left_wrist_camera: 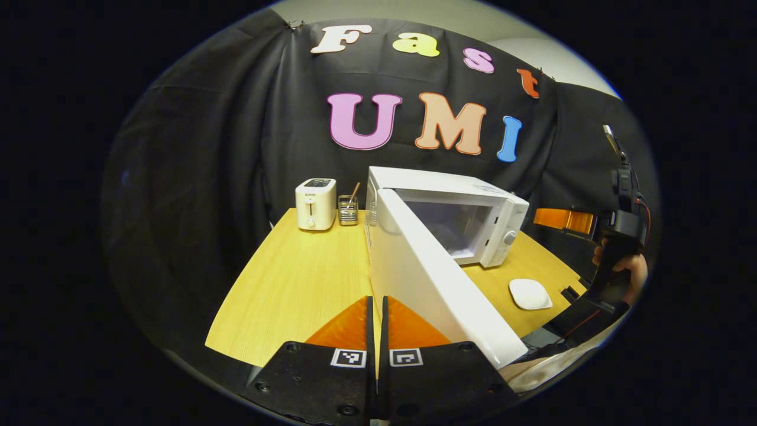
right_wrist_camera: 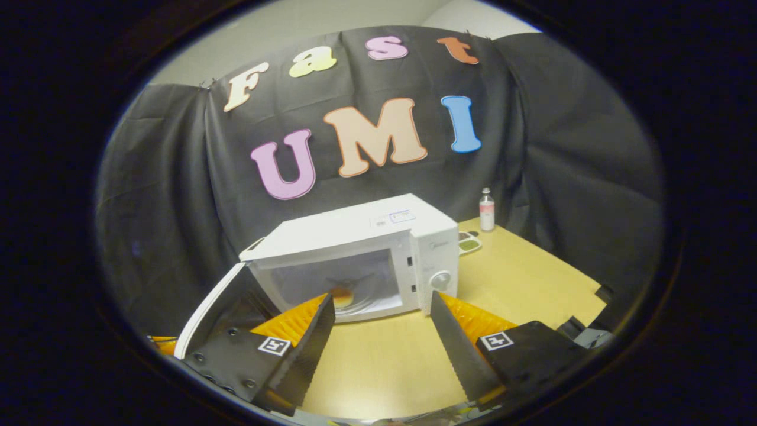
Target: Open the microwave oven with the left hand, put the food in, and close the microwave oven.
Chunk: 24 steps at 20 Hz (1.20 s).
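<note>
toaster [left_wrist_camera: 315,204]: a small white one stands at the far left of the desk [left_wrist_camera: 295,284]. It has writing on its front, too small to read.
cup [left_wrist_camera: 348,210]: a little see-through holder with sticks in it, just beside the toaster.
left gripper [left_wrist_camera: 377,307]: its jaws are pressed together with nothing between them. It hangs just beside the near edge of the door [left_wrist_camera: 437,278].
door: it stands wide open, swung out toward the left gripper.
microwave [right_wrist_camera: 361,260]: the white box is open. Its front has a round knob [right_wrist_camera: 440,280]. There is a sticker on top and a small name by the knob, both too blurry to read.
food [right_wrist_camera: 342,296]: a small brownish thing already sits inside the microwave, on the floor of its hole.
right gripper [right_wrist_camera: 381,331]: its jaws are wide apart and hold nothing. It is in front of the microwave, over the desk.
white dish [left_wrist_camera: 530,293]: lies bare on the desk in front of the microwave.
bottle [right_wrist_camera: 486,210]: stands at the back right. Its label cannot be read.
step now: I think the food is in, and only closing is left.
next move: I think the left gripper must push the door round until it shuts, and the right gripper must keep out of its way.
</note>
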Available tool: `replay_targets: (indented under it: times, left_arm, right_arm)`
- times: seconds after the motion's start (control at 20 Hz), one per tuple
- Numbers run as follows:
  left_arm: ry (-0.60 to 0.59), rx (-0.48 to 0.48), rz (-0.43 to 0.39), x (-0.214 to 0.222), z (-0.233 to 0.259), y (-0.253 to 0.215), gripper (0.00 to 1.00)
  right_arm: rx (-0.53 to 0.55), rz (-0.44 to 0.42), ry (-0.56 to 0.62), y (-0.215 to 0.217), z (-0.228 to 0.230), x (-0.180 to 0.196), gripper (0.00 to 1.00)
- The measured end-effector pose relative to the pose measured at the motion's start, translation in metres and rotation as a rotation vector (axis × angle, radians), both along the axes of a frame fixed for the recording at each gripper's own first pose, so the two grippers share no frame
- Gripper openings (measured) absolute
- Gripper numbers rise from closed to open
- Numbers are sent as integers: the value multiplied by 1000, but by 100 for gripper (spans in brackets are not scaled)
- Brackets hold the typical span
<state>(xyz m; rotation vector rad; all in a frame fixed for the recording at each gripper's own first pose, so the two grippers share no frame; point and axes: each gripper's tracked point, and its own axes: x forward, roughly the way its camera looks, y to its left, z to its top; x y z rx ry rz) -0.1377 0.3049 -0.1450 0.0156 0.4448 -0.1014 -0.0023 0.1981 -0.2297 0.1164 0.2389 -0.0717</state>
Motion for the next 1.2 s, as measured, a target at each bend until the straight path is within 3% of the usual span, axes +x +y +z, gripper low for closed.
replay_targets:
  times: [0.35,0.75,1.2]
  left_arm:
    - [11,32,-27,3,0,-27,0]
    - [43,-19,-6,13,-9,-95,0]
    - [38,-61,-45,54,-17,-181,2]
  right_arm:
    - [-9,-50,1,-43,11,2,92]
    - [-15,-12,41,-84,8,26,92]
    - [-8,10,45,-134,15,32,92]
